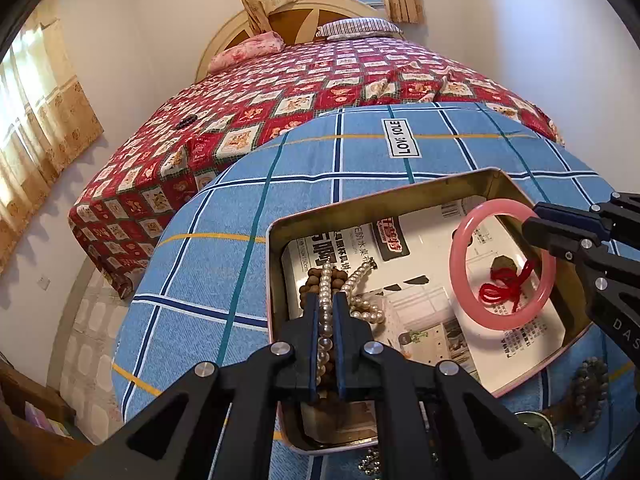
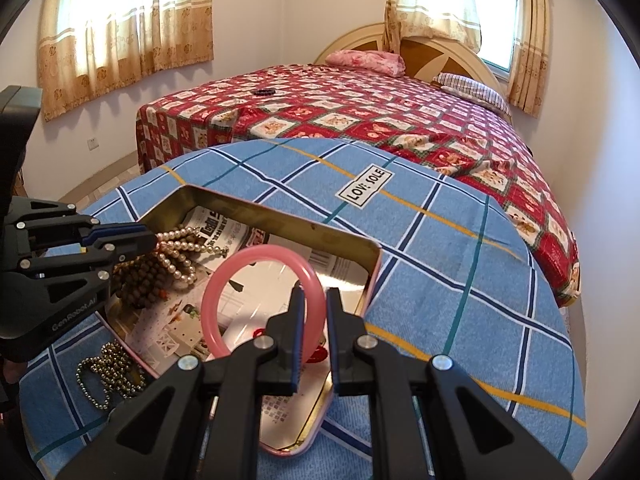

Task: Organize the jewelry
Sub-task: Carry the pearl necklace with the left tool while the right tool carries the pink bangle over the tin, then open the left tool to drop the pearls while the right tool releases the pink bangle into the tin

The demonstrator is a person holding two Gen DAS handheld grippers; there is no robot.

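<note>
Blue checked cloth (image 1: 248, 216) covers the tabletop, with a red patterned bed (image 1: 280, 92) behind it in the upper half of both views. On the cloth sits an open metal tin (image 1: 360, 204), paper-lined. The left claw (image 1: 327, 300) is clamped on a pearl necklace (image 1: 326, 280), low over brown wooden beads (image 2: 144, 276) at the tin's left end. The right claw (image 2: 314, 292) grips a pink bangle (image 2: 224, 280) upright above the tin's right end, a red cord (image 1: 504, 284) hanging from it. Metal bead chain (image 2: 104, 372) lies outside, just beside the tin.
</note>
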